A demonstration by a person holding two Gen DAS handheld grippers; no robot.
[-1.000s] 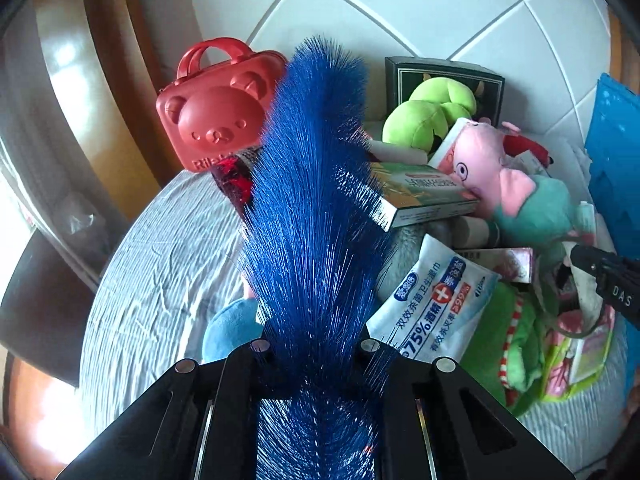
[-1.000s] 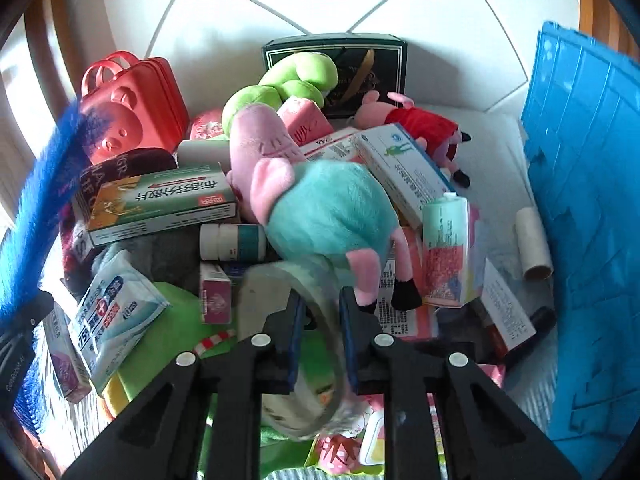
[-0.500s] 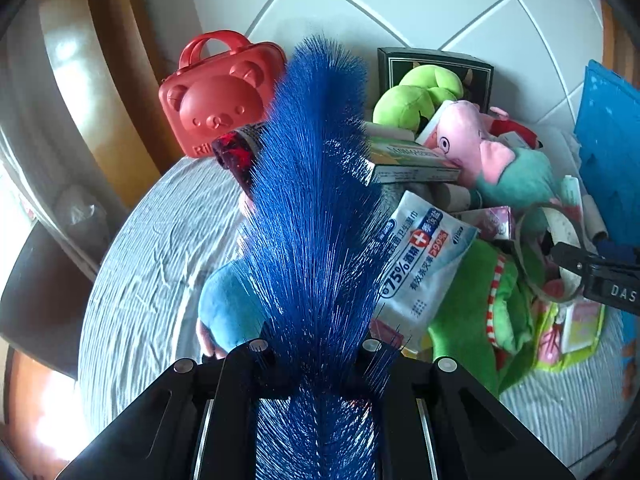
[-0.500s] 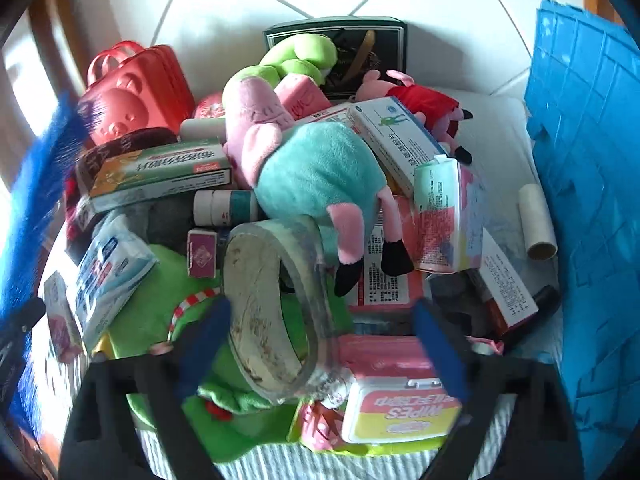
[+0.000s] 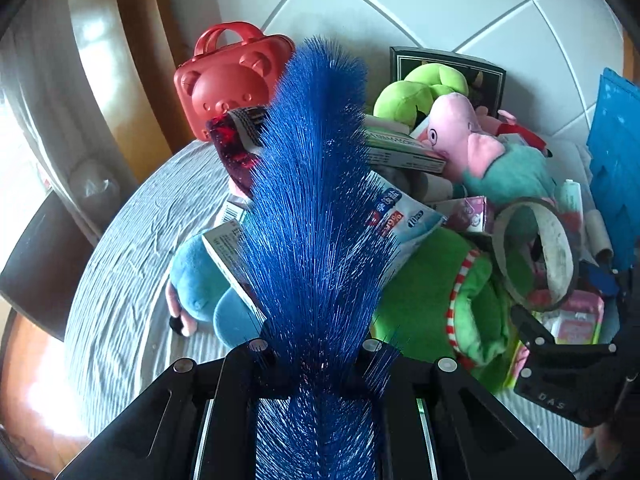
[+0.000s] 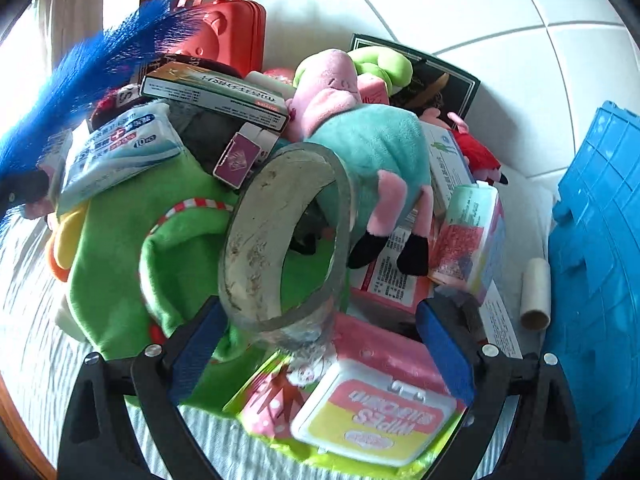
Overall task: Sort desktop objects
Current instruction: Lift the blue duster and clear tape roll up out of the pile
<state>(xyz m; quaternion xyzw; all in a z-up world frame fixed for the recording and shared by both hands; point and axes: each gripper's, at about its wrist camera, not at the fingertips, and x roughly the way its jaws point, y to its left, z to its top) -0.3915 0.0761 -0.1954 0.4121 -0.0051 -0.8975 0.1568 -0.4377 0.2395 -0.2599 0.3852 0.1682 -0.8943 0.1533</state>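
My left gripper (image 5: 316, 350) is shut on a blue bristle brush (image 5: 316, 200), which stands up along the middle of the left wrist view and hides part of the pile. The brush (image 6: 80, 76) also shows at the upper left of the right wrist view. My right gripper (image 6: 320, 332) stands open and wide. A worn roll of clear tape (image 6: 280, 236) rests on edge on the pile between its blue pads (image 6: 440, 344), close to the left one, and is not squeezed. The tape roll (image 5: 536, 252) sits at the right of the left wrist view.
A heap of toys and boxes covers the striped cloth (image 5: 120, 280): a red bear case (image 5: 232, 80), a pink pig plush (image 6: 360, 140), a green plush (image 6: 120, 260), a wipes pack (image 6: 372, 412), a medicine box (image 6: 216, 92). A blue crate (image 6: 600, 280) stands at the right beside a cardboard tube (image 6: 536, 288).
The right gripper opened and let go of the tape roll, which now rests on the pile; that gripper rolled and sank. The left gripper carried the brush leftward and lower.
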